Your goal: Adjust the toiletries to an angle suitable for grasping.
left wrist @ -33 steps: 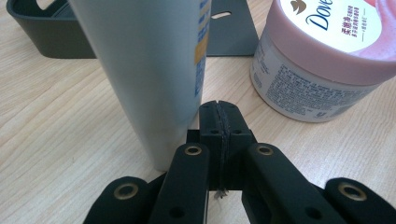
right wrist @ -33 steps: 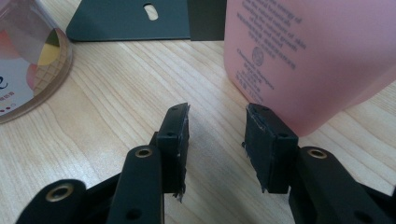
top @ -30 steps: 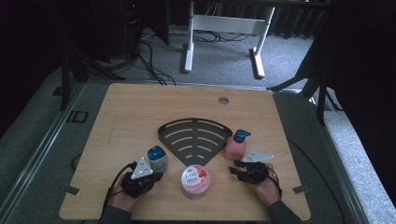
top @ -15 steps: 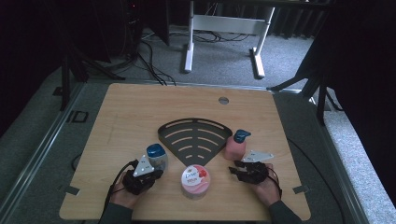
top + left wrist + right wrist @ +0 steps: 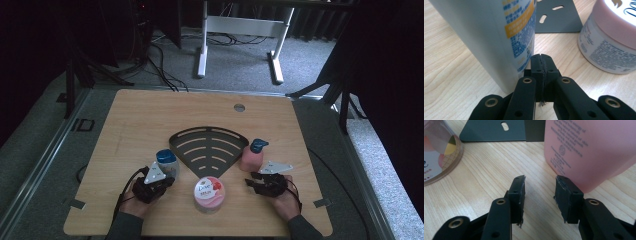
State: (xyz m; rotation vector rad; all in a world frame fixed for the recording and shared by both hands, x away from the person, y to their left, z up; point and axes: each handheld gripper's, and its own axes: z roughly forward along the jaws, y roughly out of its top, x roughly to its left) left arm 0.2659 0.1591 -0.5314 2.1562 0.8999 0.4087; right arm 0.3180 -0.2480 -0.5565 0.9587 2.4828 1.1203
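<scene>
Nothing shifted since earlier frames: both hands, all objects same spots. Left gripper [image 5: 161, 182] low on wooden table [image 5: 125, 130], jaws pressed together with nothing between, tips just beside base of white bottle with blue cap [image 5: 167, 161]. Right gripper [image 5: 255, 181] jaws apart, gap empty, right jaw close against foot of pink bottle [image 5: 251, 156]; contact unclear. Pink-lidded Dove jar [image 5: 208, 192] between grippers, near front edge. Dark fan-shaped slotted plate [image 5: 207, 150] flat at table centre, between both bottles.
</scene>
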